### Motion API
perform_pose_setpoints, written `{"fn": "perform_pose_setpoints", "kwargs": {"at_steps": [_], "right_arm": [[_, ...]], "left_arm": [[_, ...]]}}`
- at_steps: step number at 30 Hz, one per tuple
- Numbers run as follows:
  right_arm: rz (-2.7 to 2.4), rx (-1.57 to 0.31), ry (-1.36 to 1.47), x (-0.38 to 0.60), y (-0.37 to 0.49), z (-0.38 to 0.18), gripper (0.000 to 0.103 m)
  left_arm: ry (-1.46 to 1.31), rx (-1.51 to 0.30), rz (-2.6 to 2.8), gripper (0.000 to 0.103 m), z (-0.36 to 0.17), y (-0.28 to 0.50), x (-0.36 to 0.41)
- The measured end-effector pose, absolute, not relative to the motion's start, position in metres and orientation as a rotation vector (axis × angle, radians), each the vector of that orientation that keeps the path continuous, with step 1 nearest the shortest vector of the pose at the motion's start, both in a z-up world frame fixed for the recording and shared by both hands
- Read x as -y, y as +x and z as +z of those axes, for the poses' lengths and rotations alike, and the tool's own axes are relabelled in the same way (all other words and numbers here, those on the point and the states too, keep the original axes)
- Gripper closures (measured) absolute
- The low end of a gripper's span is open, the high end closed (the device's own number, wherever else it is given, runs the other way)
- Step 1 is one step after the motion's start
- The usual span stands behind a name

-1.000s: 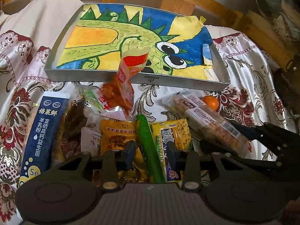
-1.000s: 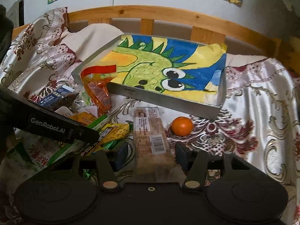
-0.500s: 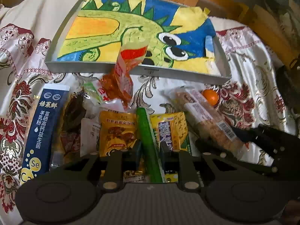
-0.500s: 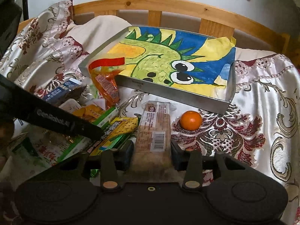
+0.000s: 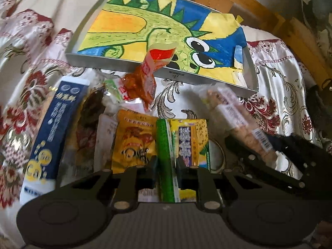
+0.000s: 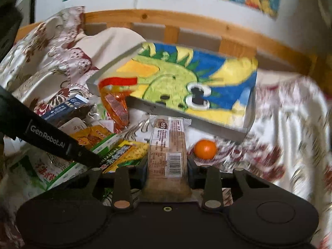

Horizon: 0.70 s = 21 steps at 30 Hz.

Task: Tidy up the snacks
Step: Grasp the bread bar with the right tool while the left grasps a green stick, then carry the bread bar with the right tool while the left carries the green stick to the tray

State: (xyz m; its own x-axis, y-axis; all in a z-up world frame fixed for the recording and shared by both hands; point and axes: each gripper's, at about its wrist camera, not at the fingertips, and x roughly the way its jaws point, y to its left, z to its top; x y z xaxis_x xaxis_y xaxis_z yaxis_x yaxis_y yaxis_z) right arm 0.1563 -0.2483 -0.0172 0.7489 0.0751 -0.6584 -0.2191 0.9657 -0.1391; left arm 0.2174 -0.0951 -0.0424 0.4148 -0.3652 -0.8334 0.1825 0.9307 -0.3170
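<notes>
Green, the narrow box [image 5: 165, 161] stands between the jaws of the left gripper [image 5: 166, 167], which have just been closing and now press its 2 sides. The right gripper [image 6: 167, 167] has also been closing, and its jaws now hold the long brown biscuit packet [image 6: 167, 145]. Beside the green box lie a yellow packet [image 5: 134, 143] and a blue carton [image 5: 56, 128]. An orange fruit [image 6: 205, 149] rests near the biscuit packet, on the flowered cloth [image 6: 290, 124]. Behind them stands the grey tray [image 5: 108, 63] with a dinosaur drawing.
</notes>
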Motion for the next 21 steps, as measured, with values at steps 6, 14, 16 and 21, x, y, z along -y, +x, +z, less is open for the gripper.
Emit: {"fn": "perform_pose_setpoints", "kwargs": {"at_steps": [6,14,16,21], "right_arm": [[0.144,-0.604,-0.308,0.242,0.134,0.004,0.066],[0.082,-0.501,-0.246,0.257,0.134,0.027,0.066],[0.079,-0.489,-0.233,0.259,0.143,0.03,0.066],[0.097,-0.473,-0.218,0.27,0.181,0.034,0.066]], "left_arm": [[-0.262,-1.034,-0.314,0.084,-0.026,0.192,0.079],[-0.349,-0.922,-0.267,0.083,0.01,0.196,0.069],[-0.366,-0.88,-0.251,0.083,0.023,0.207,0.068],[-0.398,-0.793,-0.224,0.083,0.05,0.251,0.079]]}}
